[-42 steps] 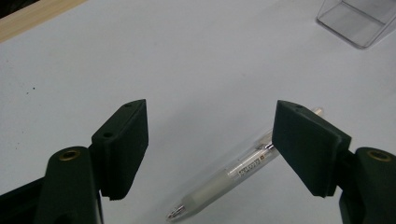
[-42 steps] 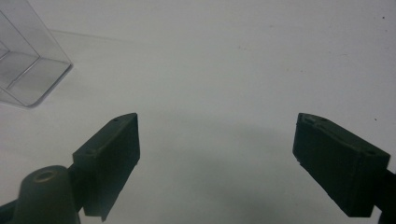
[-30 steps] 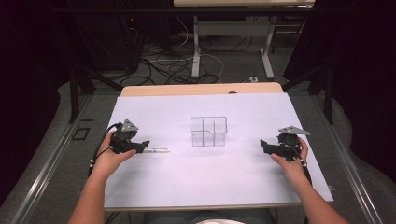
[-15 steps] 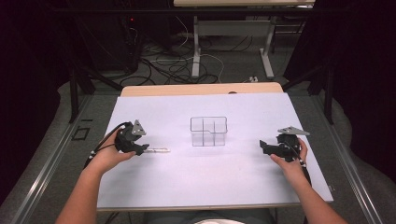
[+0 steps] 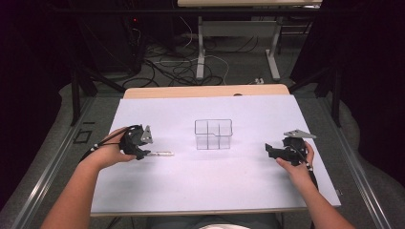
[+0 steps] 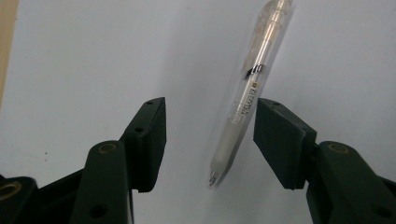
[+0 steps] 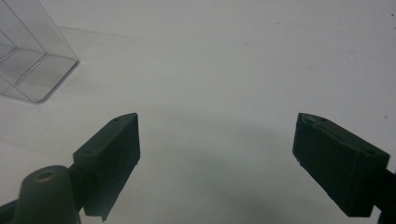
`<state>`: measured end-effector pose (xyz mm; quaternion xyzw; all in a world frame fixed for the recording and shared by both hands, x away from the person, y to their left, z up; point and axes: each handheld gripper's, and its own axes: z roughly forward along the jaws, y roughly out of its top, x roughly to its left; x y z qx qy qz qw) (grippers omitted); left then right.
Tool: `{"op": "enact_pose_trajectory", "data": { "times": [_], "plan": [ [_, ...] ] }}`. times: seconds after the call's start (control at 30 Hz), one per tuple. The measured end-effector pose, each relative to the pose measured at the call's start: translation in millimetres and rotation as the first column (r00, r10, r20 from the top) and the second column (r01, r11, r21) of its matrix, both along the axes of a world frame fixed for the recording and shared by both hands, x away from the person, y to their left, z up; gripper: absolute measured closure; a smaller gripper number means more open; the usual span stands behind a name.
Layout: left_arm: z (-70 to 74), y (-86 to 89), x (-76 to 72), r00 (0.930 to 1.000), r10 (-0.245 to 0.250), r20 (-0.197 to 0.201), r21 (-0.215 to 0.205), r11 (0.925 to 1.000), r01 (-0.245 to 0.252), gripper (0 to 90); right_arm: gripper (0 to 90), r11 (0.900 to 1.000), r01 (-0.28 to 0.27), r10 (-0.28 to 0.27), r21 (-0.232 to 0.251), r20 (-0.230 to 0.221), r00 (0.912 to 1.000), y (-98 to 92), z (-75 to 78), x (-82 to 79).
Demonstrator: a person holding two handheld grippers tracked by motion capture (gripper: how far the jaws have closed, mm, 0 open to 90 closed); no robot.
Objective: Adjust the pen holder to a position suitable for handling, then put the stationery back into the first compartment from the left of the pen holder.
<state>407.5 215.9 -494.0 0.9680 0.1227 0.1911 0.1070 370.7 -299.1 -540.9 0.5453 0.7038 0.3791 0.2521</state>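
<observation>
A slim clear plastic click pen (image 6: 252,88) lies flat on the white paper-covered table (image 5: 191,191), just right of the left gripper (image 5: 143,151) in the high view. In the left gripper view the pen runs slantwise between the two black jaws, its metal tip low and near the middle of the gap, its barrel passing just beside the right-hand jaw and its far end reaching well beyond both. The jaws stand at about half width and have just been closing, with the pen between them; neither pad presses on it, and whether the right-hand pad grazes the barrel I cannot tell. A dark band with small print sits on the barrel, too blurred to read.

The right gripper (image 5: 273,150) rests near the right edge of the white sheet, held low over the table. Its jaws are spread wide over bare white surface, with nothing between them.

A clear square plastic box with inner dividers (image 5: 213,134) stands upright at the middle of the table, well apart from both grippers; its corner shows at the upper left of the right gripper view. Open white surface lies all around it, and a broad bare band runs along the near edge between the person's forearms. The far edge shows a strip of light wood (image 5: 205,91)
</observation>
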Motion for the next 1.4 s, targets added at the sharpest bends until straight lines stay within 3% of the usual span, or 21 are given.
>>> {"op": "enact_pose_trajectory", "data": {
  "times": [0.1,0.47,0.8,1.13,1.4],
  "plan": [
    [-0.7,-1.7,0.5,0.9992,-0.039,-0.003,0.046,0.9982,0.039,47.2,14.6,1.000,0.001,-0.001,0.001,0.000,1.0000,0.3,-0.2,0.1],
    [-9.9,-3.9,2.4,0.9960,-0.078,-0.045,0.072,0.9941,0.081,54.6,14.6,1.000,0.002,-0.002,-0.001,-0.002,1.0000,0.9,-0.8,0.5],
    [-20.3,-2.1,2.1,0.9930,-0.109,-0.047,0.114,0.9870,0.113,59.8,14.6,1.000,-0.002,0.002,-0.004,-0.006,1.0000,1.8,-1.5,1.3],
    [-28.2,-6.6,0.1,0.9856,-0.162,-0.048,0.156,0.9735,0.168,65.7,14.6,1.000,-0.003,0.003,-0.004,-0.007,1.0000,1.5,-1.8,1.5],
    [-33.7,-7.5,0.8,0.9813,-0.187,-0.045,0.211,0.9583,0.193,68.7,14.8,1.000,0.000,0.000,-0.003,-0.010,0.9999,1.4,-2.1,1.3]
  ]
}}
